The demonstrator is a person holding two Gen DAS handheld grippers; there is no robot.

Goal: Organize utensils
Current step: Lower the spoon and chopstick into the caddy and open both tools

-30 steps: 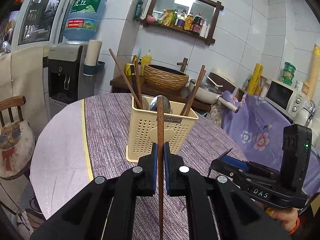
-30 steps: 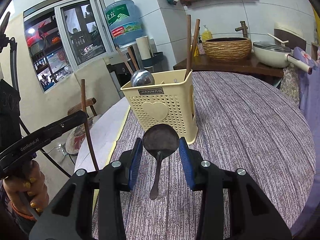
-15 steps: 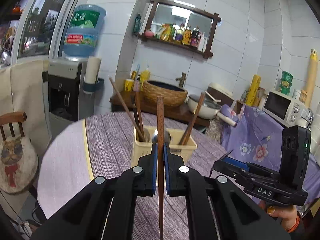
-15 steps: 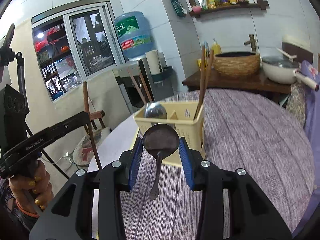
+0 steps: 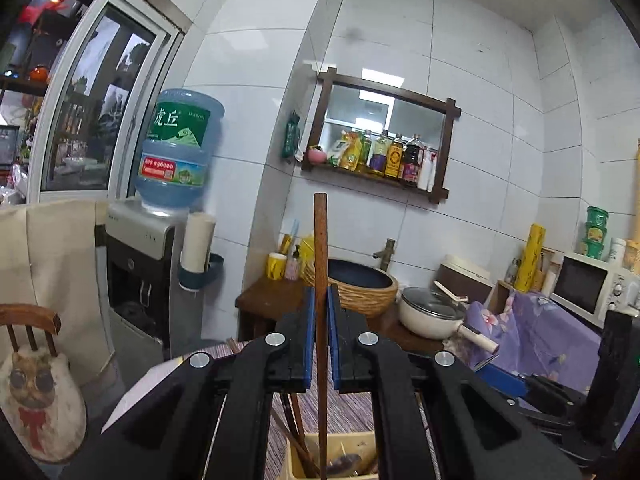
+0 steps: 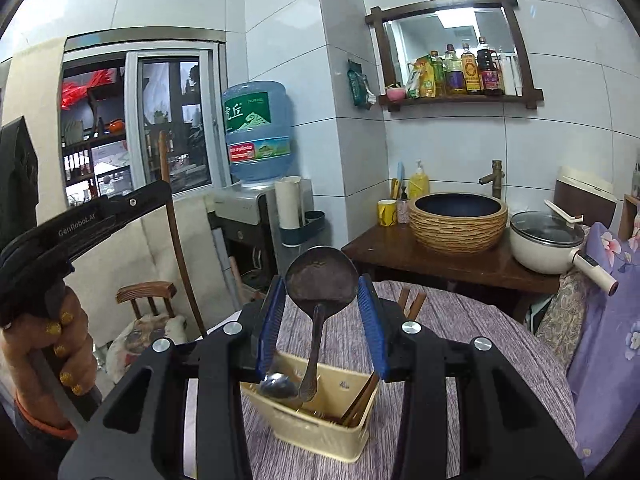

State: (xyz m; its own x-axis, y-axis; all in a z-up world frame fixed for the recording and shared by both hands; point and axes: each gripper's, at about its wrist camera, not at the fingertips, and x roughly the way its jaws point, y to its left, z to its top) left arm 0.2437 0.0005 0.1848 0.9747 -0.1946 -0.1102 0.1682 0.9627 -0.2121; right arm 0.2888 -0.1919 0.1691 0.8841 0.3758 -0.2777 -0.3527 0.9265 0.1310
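Note:
My left gripper [image 5: 320,312] is shut on a brown wooden chopstick [image 5: 320,248] that stands upright, its lower end hanging over the cream utensil basket [image 5: 296,460] at the bottom edge. My right gripper [image 6: 322,288] is shut on the bowl of a dark metal spoon [image 6: 321,278], whose handle hangs down over the same cream basket [image 6: 316,428]. That basket sits on the striped purple tablecloth [image 6: 460,364] and holds a shiny spoon [image 6: 277,384] and several brown chopsticks [image 6: 360,400]. The left gripper with its chopstick [image 6: 172,216] shows at the left of the right wrist view, held by a hand [image 6: 52,344].
Behind the table stands a dark wooden counter [image 6: 448,264] with a woven basin [image 6: 458,220], a white pot [image 6: 546,244] and a yellow cup [image 6: 386,212]. A water dispenser [image 5: 144,276] and a small chair [image 5: 32,380] stand at left. A microwave [image 5: 592,288] sits at right.
Both grippers have risen with their utensils held, and both views tilted up. The basket has dropped from the middle of each view to the bottom edge.

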